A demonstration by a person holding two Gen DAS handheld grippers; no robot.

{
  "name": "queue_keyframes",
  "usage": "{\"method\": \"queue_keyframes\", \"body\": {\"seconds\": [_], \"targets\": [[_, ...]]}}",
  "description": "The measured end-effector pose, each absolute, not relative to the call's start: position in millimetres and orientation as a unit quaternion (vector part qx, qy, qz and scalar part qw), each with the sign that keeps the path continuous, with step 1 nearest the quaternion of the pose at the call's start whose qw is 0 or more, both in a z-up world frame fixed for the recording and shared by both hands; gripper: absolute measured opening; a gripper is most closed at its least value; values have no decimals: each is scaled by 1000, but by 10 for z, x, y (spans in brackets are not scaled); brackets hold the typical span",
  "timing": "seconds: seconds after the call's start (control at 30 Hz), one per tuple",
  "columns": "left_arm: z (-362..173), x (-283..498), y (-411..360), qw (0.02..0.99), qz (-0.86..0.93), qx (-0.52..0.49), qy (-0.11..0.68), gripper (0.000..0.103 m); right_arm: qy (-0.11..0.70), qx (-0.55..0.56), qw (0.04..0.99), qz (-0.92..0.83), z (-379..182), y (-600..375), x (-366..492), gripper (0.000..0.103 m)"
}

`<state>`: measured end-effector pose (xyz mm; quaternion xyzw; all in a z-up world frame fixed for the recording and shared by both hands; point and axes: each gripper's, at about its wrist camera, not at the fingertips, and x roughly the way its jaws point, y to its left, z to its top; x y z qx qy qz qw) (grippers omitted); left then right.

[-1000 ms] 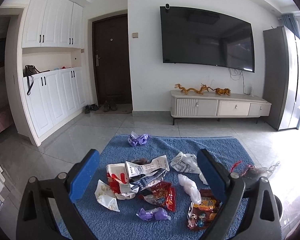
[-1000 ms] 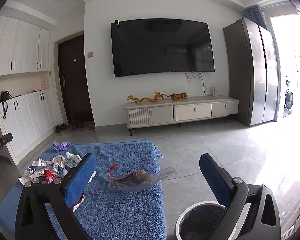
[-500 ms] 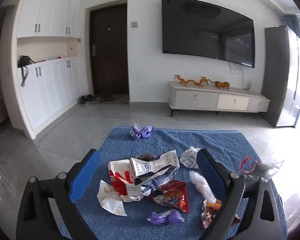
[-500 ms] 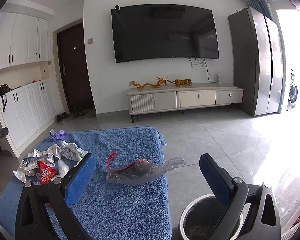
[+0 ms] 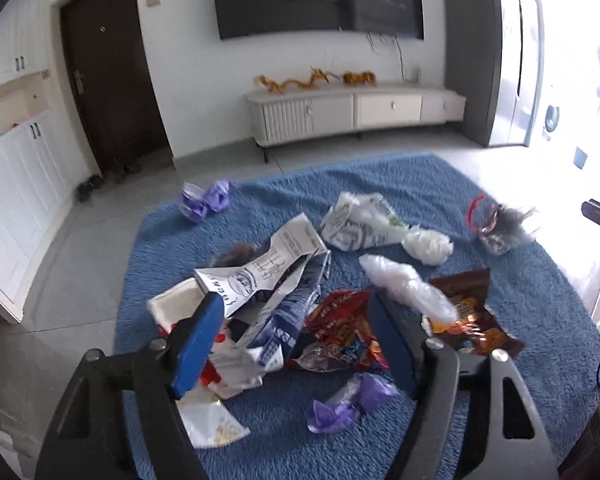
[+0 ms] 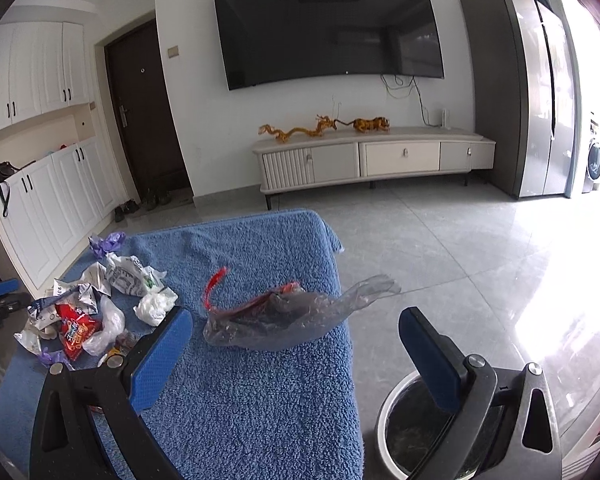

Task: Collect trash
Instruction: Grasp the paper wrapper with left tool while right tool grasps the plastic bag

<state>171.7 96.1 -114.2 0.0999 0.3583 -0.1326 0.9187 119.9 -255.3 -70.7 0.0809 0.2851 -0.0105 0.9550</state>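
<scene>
Nearest in the left wrist view, the left gripper [image 5: 296, 332] points down at the wrapper pile on the blue towel [image 5: 532, 320], jaws partly apart and closing. Between them lie the crumpled blue-and-white foil bag [image 5: 278, 320] and the red snack packet [image 5: 342, 330]; the pads do not press either yet, so nothing is held. A purple wrapper [image 5: 346, 400] sits just nearer than the fingertips, a brown snack bag [image 5: 466, 312] to the right. The pile is right under this hand, so I judge it the one to grab there.

In the right wrist view, the right gripper [image 6: 296, 354] stands wide and empty. The clear plastic bag with red trim [image 6: 284, 316] lies just beyond its fingertips at the towel's right edge, long axis running left-near to right-far, its tail hanging past the edge. The round trash bin [image 6: 384, 428] stands on the floor at near right, under the right finger. Farther left lies the newspaper-print bag [image 6: 128, 276]
</scene>
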Motion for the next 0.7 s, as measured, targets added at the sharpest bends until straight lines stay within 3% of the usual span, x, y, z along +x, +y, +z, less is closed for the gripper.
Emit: {"method": "queue_keyframes", "body": {"seconds": [0.13, 0.43, 0.63, 0.7], "targets": [[-1331, 1879, 913, 907, -136, 127, 378, 69, 302, 94, 948, -10, -805, -2604, 1274, 103], [-1538, 2013, 1009, 895, -131, 106, 413, 30, 333, 129, 934, 8, -998, -2737, 1563, 100], [-1499, 1993, 1004, 901, -124, 103, 403, 24, 356, 172, 918, 22, -1166, -2875, 1848, 70], [-1473, 1974, 1023, 904, -119, 99, 399, 24, 364, 187, 912, 25, -1233, -2910, 1905, 54]]}}
